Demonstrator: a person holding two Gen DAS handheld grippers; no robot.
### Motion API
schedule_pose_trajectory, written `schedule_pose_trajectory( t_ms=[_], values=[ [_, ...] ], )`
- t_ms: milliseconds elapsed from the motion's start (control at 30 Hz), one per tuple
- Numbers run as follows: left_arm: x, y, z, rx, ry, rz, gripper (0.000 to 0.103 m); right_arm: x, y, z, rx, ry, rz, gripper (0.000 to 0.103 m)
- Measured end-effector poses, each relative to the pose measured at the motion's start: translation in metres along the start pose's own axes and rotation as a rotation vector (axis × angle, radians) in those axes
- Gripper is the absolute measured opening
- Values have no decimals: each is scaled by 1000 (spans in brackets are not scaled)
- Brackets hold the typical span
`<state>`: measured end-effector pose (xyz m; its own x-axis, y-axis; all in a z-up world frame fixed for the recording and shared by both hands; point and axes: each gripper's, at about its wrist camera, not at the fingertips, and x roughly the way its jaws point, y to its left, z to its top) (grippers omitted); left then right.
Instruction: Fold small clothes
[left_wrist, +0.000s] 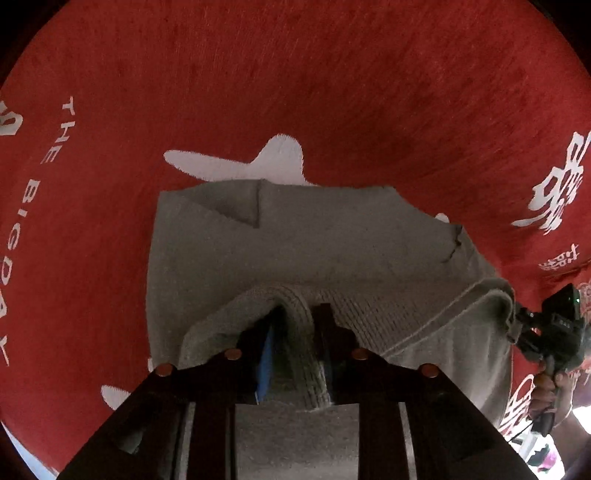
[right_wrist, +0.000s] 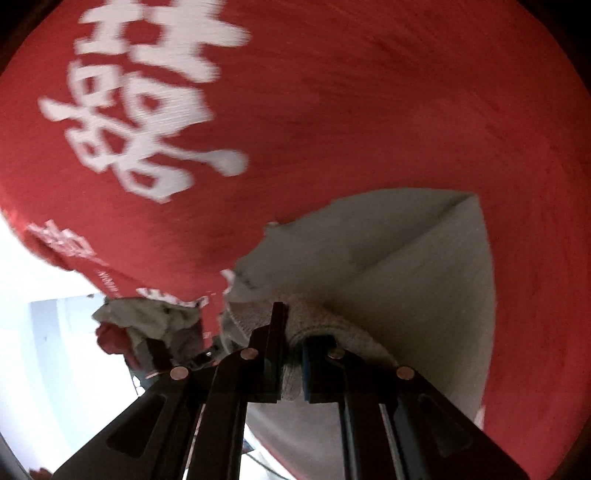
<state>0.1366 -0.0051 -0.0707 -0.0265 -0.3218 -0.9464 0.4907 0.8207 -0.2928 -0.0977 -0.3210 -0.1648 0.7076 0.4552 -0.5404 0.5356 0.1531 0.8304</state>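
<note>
A small grey garment (left_wrist: 314, 243) lies on a red cloth with white lettering (left_wrist: 258, 74). My left gripper (left_wrist: 299, 343) is shut on the garment's ribbed hem, lifted into a fold near me. In the left wrist view my right gripper (left_wrist: 517, 325) grips the hem's other end at the right. In the right wrist view the right gripper (right_wrist: 293, 350) is shut on the ribbed hem, and the grey garment (right_wrist: 406, 266) spreads ahead with a diagonal crease.
The red cloth (right_wrist: 369, 92) covers the surface. Its edge drops off at the left of the right wrist view, where a pile of crumpled clothes (right_wrist: 147, 317) sits. A hand (left_wrist: 546, 384) holds the right gripper's handle.
</note>
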Motion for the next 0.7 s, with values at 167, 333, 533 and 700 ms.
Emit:
schedule_pose_trajectory(
  t_ms=[167,333,533,700],
  values=[
    [-27,-9,-3,21,-49,76,34,-1,3,-1,24,-19,-26,13],
    [-69,-10,-6,31,-167,163,90,-29,26,-7,-4,-101,-53,49],
    [-43,-20,-12,116,-84,216,90,-31,60,-26,-168,-53,-107,36],
    [13,-32,-13,130,-28,268,90,11,64,-26,-314,9,-359,35]
  ],
)
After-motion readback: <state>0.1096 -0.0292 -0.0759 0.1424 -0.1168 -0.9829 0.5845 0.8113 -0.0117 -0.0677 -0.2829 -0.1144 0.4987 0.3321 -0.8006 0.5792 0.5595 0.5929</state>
